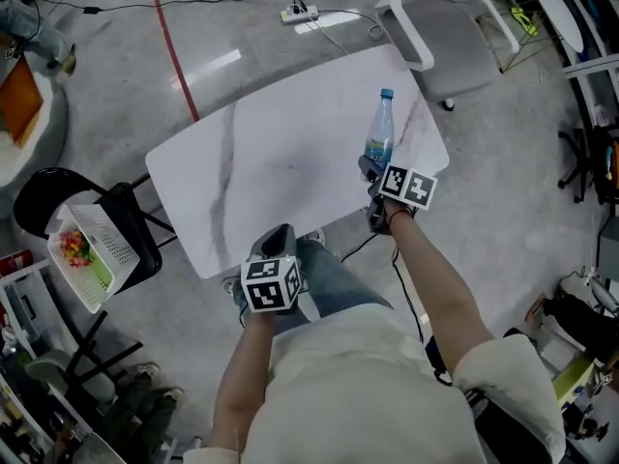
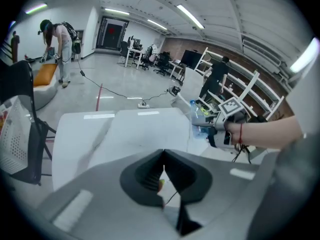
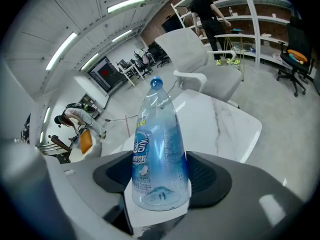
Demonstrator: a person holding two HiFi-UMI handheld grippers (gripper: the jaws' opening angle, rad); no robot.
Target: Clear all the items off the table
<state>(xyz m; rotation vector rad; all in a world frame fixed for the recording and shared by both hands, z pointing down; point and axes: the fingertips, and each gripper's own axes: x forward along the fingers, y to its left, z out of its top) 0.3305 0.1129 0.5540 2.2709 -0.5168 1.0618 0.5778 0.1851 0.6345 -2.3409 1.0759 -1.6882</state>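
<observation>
A glossy grey floor (image 1: pixel 503 220) surrounds the marble-topped table (image 1: pixel 280 162). A grey-white armchair (image 1: pixel 455 37) stands at one o'clock, a black chair (image 1: pixel 135 222) at nine, red tape (image 1: pixel 176 56) at eleven. Ceiling strip lights (image 2: pixel 192 17) glow.

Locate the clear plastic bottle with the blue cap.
Head view, right side: the clear blue-capped bottle, upright, clamped in the right gripper over the white marble table's right end.

Water bottle (image 1: pixel 379 141) in right gripper (image 1: pixel 372 174)

Wears cream short-sleeved shirt (image 1: pixel 377 375), blue jeans (image 1: pixel 334 280), red wrist string (image 1: pixel 399 214); bears grey black-padded left gripper (image 1: pixel 280 232) and right gripper (image 1: pixel 371 172) with white black-marked cubes (image 1: pixel 271 283)
</observation>
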